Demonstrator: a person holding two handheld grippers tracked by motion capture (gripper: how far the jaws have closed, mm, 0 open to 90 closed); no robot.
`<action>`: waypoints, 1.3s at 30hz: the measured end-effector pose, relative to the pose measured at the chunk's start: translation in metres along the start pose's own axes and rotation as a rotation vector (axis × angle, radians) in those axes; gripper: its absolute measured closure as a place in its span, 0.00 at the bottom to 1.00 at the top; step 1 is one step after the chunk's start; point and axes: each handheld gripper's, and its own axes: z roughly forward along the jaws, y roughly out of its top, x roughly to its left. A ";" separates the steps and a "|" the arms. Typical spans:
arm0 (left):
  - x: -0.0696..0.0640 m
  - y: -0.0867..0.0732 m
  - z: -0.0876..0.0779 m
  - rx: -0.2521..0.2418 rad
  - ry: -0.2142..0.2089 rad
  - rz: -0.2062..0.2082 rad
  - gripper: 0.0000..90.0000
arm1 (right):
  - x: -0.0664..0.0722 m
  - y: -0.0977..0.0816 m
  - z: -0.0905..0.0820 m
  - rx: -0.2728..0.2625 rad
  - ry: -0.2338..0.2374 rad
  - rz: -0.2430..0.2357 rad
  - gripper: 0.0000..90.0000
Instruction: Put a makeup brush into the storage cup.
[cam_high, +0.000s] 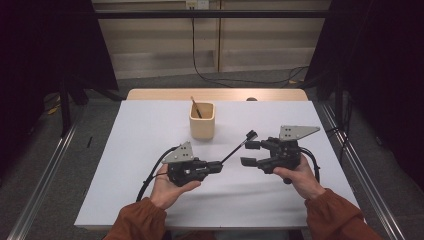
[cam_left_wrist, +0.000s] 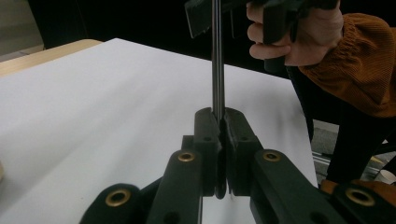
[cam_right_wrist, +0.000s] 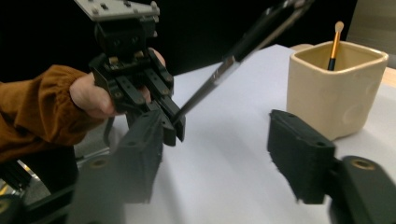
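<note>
Risk sits in the handover — the left gripper (cam_high: 216, 165) pinches the lower end of a thin black brush (cam_high: 235, 148) between jaws pressed tight, holding it slanted above the white table (cam_high: 150, 150), its head up near the right gripper (cam_high: 248, 153). That gripper's jaws stand apart, not gripping the brush as far as I can tell. A hold this far down could let the brush swing — or slip out — if the right jaws knock the stem instead of closing squarely. Behind, the cream cup (cam_high: 202, 121) holds another brush (cam_high: 195, 107), which a careless insertion could knock.
</note>
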 end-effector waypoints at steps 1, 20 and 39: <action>0.000 0.000 0.000 -0.001 -0.001 0.002 0.95 | 0.000 0.001 0.000 -0.005 0.003 0.003 0.46; 0.001 -0.004 0.002 0.021 0.004 0.021 0.95 | -0.004 0.010 0.006 -0.037 0.045 0.030 0.77; 0.008 -0.010 0.006 0.030 0.038 0.001 0.84 | -0.002 0.010 0.010 -0.044 0.086 0.047 0.95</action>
